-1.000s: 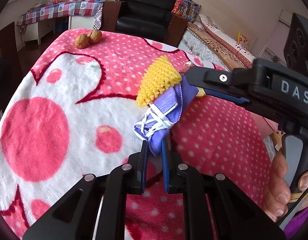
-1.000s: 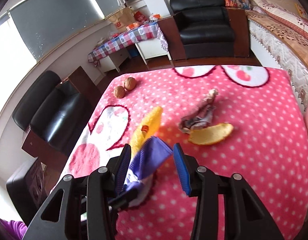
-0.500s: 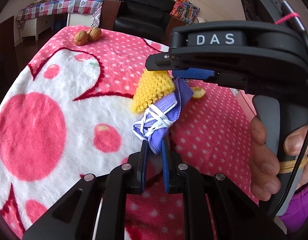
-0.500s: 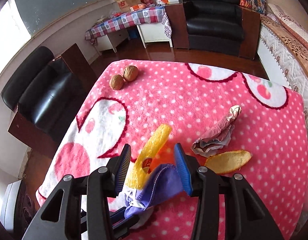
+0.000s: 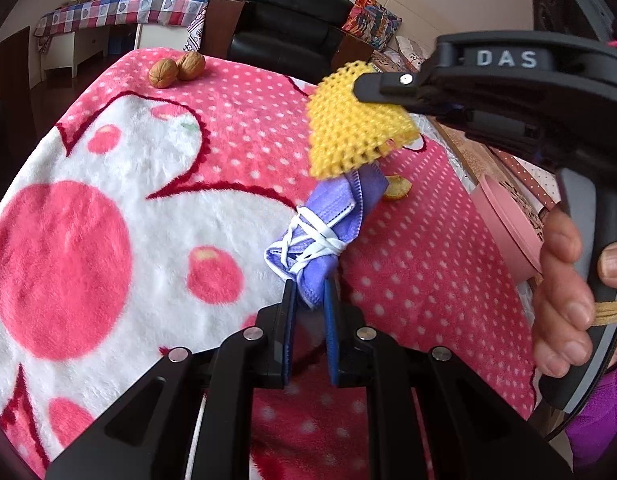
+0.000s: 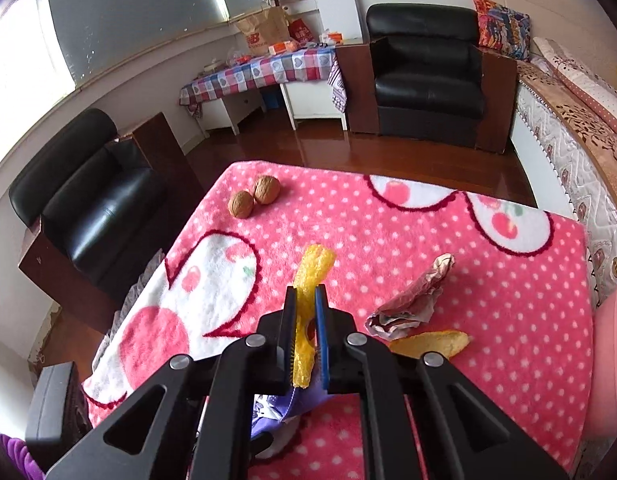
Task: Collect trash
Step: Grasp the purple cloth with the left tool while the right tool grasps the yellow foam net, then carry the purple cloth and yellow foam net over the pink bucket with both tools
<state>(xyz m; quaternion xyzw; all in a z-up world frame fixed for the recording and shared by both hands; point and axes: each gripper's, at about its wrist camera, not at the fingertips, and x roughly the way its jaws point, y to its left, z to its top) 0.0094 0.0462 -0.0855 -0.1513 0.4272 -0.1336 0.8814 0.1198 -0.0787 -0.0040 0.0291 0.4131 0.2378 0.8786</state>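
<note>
I am pinching the purple mask [image 5: 324, 236] with my left gripper [image 5: 308, 300] and the yellow foam net [image 6: 308, 280] with my right gripper [image 6: 305, 308], both lifted over the pink blanket [image 6: 488, 300]. Right of the net are lying a crumpled wrapper [image 6: 412, 300] and a peel [image 6: 432, 343]; two walnuts [image 6: 254, 196] are sitting far left.

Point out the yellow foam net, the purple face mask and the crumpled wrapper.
yellow foam net [image 5: 354, 128], left wrist view, middle of mesh.
purple face mask [image 5: 332, 220], left wrist view, folded body.
crumpled wrapper [image 6: 412, 300], right wrist view, centre.
</note>
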